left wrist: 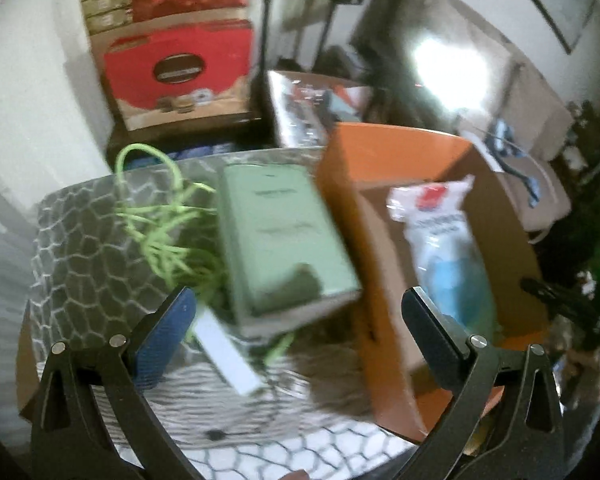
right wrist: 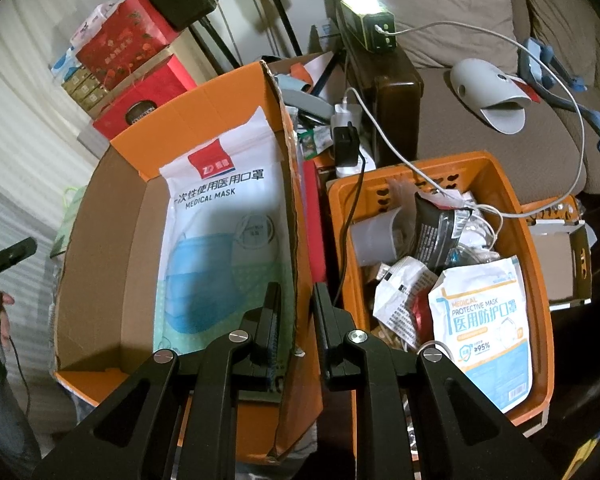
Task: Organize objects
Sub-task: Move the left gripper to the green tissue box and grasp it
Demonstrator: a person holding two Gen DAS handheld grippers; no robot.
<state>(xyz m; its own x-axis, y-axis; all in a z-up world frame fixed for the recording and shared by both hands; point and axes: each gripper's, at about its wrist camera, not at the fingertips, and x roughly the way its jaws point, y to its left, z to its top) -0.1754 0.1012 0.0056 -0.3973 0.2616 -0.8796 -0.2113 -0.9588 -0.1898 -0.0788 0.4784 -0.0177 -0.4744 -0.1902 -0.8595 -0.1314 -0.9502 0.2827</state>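
Two containers take the sorted goods here: an orange cardboard box (right wrist: 112, 240) with its flaps up, and beside it an orange plastic basket (right wrist: 536, 264) with slotted walls. The right tongs (right wrist: 296, 300) are clamped on the box's near side wall, one finger inside and one outside, which looks like steadying the box while the other hand fetches. Inside the box lies a white-and-blue bag of medical masks (right wrist: 216, 216), flat on the bottom with its top against the far flap.

The left tongs (left wrist: 300, 312) stand wide open and empty above the patterned grey-and-white desk cover (left wrist: 80, 248). Under them lies a pale green rectangular carton (left wrist: 280, 236), resting just beside the box's outer wall, and I judge it the next thing to be collected. A tangle of bright green cord (left wrist: 156, 220) lies against the carton's far side, and a small white oblong block (left wrist: 228, 352) sits by its near corner.

The next move calls for lowering the open fingers across the carton's narrow width, closing, then lifting it over the box wall. The cord could snag and come along; the raised orange wall stands right next to the carton, leaving little room for the finger on that side. The left view is blurred, so fine contact is uncertain.

The basket is already crowded with a second white mask packet (right wrist: 484, 320), a black pouch (right wrist: 436, 228) and loose wrappers.
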